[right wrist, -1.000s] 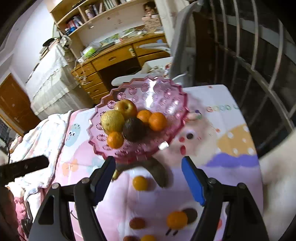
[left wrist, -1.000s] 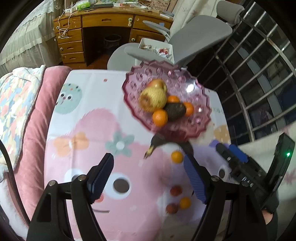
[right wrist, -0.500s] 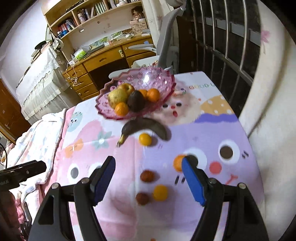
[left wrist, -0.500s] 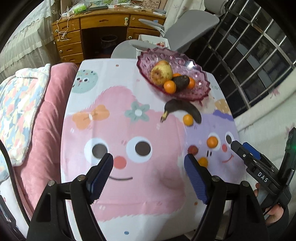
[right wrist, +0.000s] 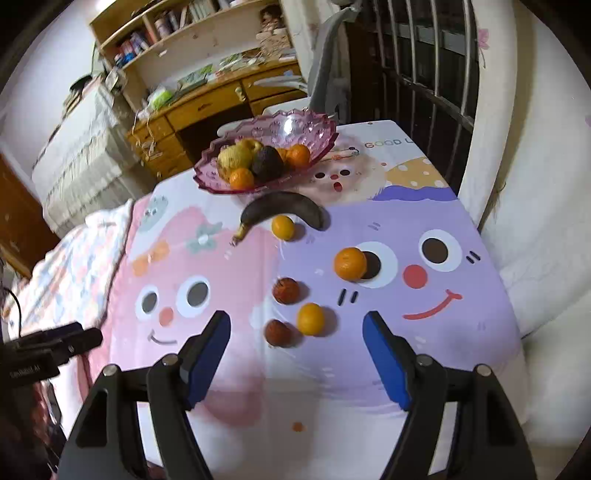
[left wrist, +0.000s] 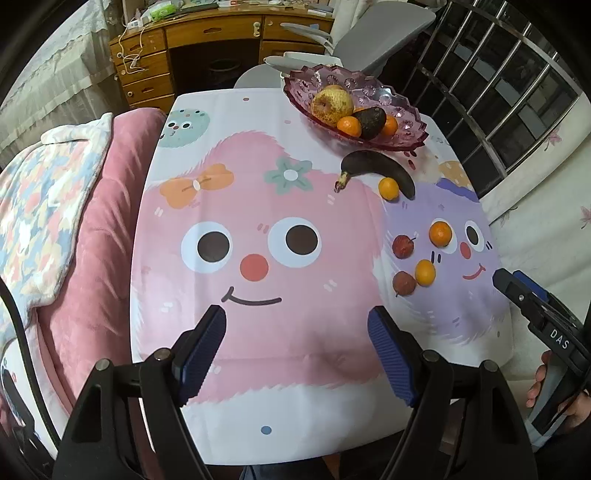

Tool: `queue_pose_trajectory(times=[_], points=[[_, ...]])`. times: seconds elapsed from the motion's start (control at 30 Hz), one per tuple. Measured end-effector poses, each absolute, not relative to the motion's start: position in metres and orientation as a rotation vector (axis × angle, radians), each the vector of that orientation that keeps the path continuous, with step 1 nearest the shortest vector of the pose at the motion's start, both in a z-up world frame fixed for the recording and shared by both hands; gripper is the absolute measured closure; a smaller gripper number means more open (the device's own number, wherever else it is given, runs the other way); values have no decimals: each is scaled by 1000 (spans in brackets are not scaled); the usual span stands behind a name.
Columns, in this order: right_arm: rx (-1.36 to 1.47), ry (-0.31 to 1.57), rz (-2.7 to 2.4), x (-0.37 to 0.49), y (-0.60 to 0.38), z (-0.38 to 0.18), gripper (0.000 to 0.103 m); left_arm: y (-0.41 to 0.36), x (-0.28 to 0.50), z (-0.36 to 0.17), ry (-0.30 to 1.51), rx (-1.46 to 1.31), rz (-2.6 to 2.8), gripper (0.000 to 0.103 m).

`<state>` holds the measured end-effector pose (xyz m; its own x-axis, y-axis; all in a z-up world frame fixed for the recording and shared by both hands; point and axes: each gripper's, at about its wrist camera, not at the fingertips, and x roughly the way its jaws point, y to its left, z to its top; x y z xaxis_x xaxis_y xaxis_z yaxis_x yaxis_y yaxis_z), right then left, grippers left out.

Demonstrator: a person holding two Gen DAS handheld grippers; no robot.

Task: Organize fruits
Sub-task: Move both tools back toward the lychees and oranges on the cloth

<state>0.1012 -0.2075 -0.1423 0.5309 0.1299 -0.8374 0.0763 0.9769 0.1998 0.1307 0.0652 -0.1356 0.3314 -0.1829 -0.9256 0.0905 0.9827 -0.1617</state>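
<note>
A purple glass fruit bowl (left wrist: 402, 110) (right wrist: 314, 129) stands at the table's far end with a pear, an avocado and oranges in it. A dark banana (left wrist: 380, 166) (right wrist: 284, 210) lies just in front of it. Several oranges, such as one (right wrist: 350, 263) in the right wrist view, and two small red fruits (left wrist: 402, 245) (right wrist: 285, 290) lie loose on the cloth. My left gripper (left wrist: 297, 354) is open and empty above the near table edge. My right gripper (right wrist: 295, 354) is open and empty, just short of the loose fruits.
The table carries a pink and purple cartoon cloth (left wrist: 258, 206). A pink cushioned seat with a blanket (left wrist: 74, 206) lies along the left. A grey chair (left wrist: 373, 33) and a wooden desk (left wrist: 207, 40) stand behind. Window bars (left wrist: 517, 85) are at the right.
Both grippers have pulled back from the bowl toward the near table edge. The bowl, once close, is now far off. Both stayed open.
</note>
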Motion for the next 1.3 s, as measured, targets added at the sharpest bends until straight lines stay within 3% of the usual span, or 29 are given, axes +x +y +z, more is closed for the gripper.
queue_pose_trajectory(times=[0.7,1.3], points=[[-212,1055,406,134,-244,-176,28,-35,136,-173,1288,-234,47,22],[-320,972,590,177,-265,-232,29,-83,170,-243,1415,-303,202,22]])
